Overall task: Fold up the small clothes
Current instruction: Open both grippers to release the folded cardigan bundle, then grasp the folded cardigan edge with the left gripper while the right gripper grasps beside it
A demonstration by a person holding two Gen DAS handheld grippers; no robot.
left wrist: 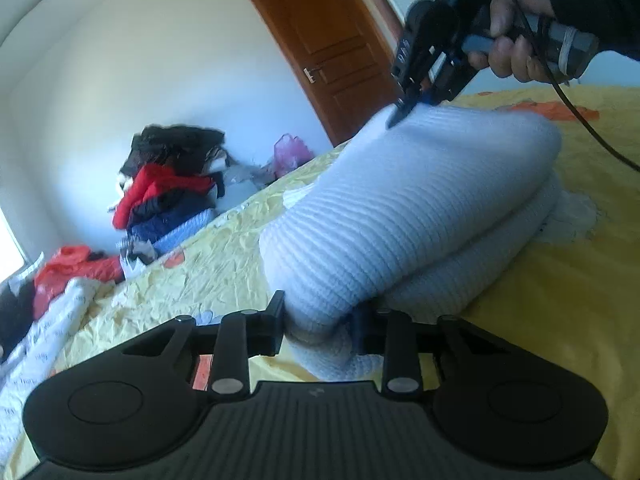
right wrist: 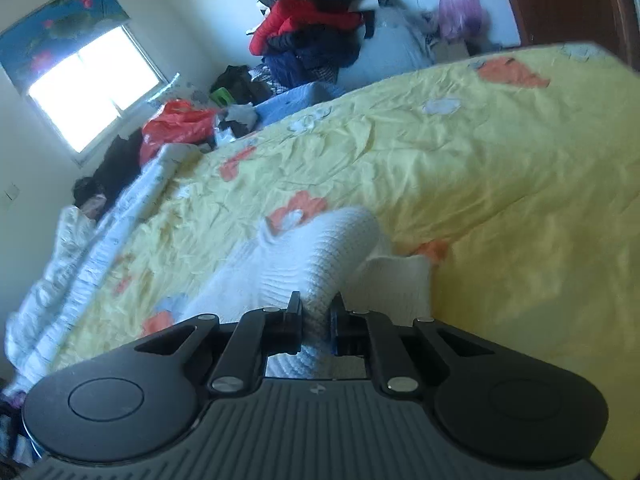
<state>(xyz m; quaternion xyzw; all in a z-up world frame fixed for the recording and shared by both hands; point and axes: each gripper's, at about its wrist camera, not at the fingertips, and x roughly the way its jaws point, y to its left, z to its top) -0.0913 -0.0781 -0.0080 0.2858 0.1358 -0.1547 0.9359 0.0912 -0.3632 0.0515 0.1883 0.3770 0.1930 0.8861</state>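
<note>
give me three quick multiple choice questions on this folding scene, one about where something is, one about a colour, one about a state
1. Where does the white knit garment lie?
A. on the bed with the yellow sheet
B. on the floor by the door
C. on the window sill

2. What colour is the jacket in the pile of clothes by the wall?
A. green
B. red
C. pink

3. What is the left gripper doing?
A. hanging open above the bed
B. shut on the white knit garment
C. holding a hanger

Answers:
1. A, the folded knit rests on the flowered yellow sheet.
2. B, a bright red jacket shows among the dark clothes.
3. B, its two fingers pinch a fold of the knit; the right gripper pinches the knit too.
</note>
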